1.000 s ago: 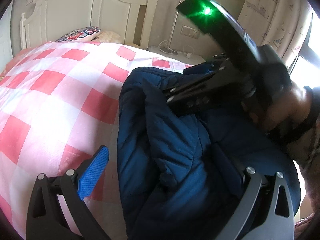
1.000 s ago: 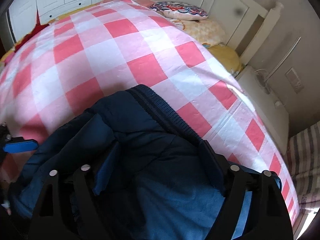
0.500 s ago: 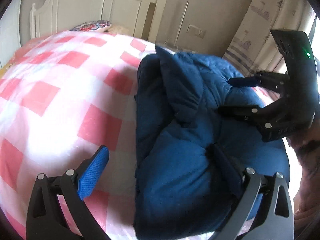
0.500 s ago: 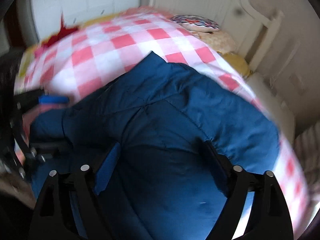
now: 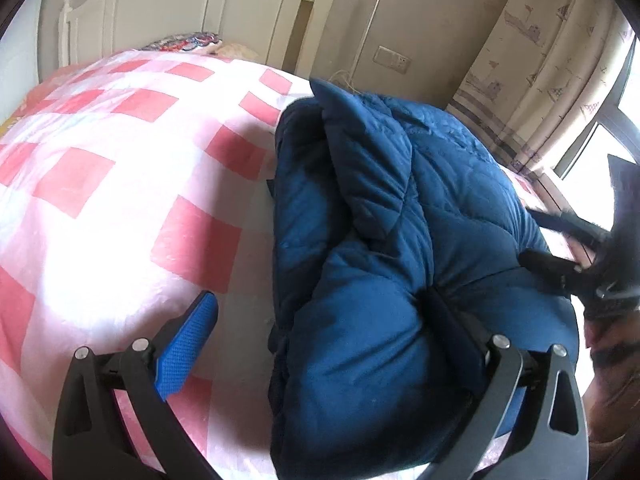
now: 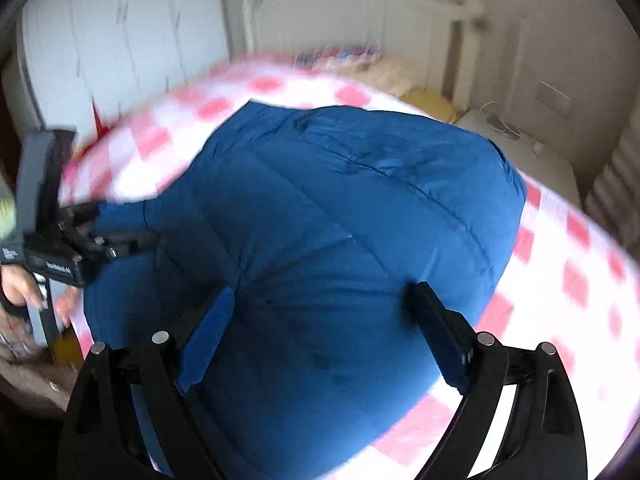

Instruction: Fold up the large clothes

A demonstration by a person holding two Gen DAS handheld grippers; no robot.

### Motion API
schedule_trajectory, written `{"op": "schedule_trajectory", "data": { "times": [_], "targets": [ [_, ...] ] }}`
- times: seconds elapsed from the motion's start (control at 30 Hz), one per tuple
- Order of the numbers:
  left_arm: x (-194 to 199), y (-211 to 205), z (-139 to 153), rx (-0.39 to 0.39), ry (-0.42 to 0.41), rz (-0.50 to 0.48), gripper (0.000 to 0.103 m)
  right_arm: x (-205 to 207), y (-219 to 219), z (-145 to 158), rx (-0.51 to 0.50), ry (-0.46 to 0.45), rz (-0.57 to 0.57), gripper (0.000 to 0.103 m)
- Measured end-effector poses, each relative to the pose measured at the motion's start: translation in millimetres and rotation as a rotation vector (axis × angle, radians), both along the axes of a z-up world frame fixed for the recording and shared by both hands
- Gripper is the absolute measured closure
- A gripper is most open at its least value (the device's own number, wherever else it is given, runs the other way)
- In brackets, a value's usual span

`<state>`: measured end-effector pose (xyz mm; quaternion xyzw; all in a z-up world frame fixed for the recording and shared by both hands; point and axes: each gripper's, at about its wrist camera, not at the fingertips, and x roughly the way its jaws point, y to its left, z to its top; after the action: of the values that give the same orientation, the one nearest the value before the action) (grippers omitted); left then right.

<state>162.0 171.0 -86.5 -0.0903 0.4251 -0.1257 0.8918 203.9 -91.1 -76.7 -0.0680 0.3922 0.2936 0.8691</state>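
Note:
A dark blue padded jacket (image 5: pixel 380 240) lies folded into a thick bundle on the pink-and-white checked bedspread (image 5: pixel 100 160). My left gripper (image 5: pixel 320 320) is open at the jacket's near left edge, with its blue-padded finger over the bedspread and the other finger resting on the jacket. In the right wrist view the jacket (image 6: pixel 340 220) fills the middle. My right gripper (image 6: pixel 320 312) hovers just over it; its jaws are opening, and the fabric lies below them, unpressed. Each gripper shows in the other's view: the right gripper (image 5: pixel 568 248) at the far right, the left gripper (image 6: pixel 80 240) at the far left.
A white headboard (image 5: pixel 248 12) and patterned pillows (image 5: pixel 180 42) stand at the far end of the bed. A patterned curtain (image 5: pixel 540 60) and a window are on the right. A white wardrobe (image 6: pixel 120 40) and a bedside table (image 6: pixel 520 148) with cables flank the bed.
The jacket's upper part has been laid over into a compact bundle. My right gripper has drawn back across it toward the near edge and let go. The left gripper has shifted only slightly.

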Motion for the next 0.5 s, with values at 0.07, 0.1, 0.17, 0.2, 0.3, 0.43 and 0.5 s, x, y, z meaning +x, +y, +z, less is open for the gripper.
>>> {"op": "schedule_trajectory", "data": {
  "times": [0.07, 0.1, 0.17, 0.2, 0.3, 0.43, 0.5],
  "targets": [
    [5.9, 2.8, 1.0, -0.027, 0.033, -0.016, 0.002, -1.5, -7.9, 5.0, 0.034, 0.013, -0.017, 0.015],
    [10.7, 8.1, 2.9, -0.061, 0.068, -0.028, 0.002, -1.0, -15.1, 9.6, 0.079, 0.038, -0.032, 0.015],
    [18.2, 18.6, 6.9, -0.153, 0.115, -0.052, 0.003, 1.2, -35.0, 14.2, 0.202, 0.093, -0.063, 0.014],
    [21.1, 28.1, 10.0, -0.228, 0.126, -0.058, 0.003, 3.1, -48.2, 13.3, 0.267, 0.127, -0.092, 0.014],
    [33.8, 52.9, 15.4, -0.351, 0.14, -0.014, 0.003, 7.6, -77.0, 1.4, 0.374, 0.218, -0.158, 0.014],
    [71.3, 50.7, -3.3, -0.395, 0.294, -0.057, 0.002, 9.1, -92.3, -36.6, 0.503, 0.394, -0.167, 0.004],
    [85.5, 41.9, -21.0, -0.455, 0.403, -0.113, 0.002, 6.6, -89.9, -49.5, 0.557, 0.464, -0.134, 0.004]
  ]
}}
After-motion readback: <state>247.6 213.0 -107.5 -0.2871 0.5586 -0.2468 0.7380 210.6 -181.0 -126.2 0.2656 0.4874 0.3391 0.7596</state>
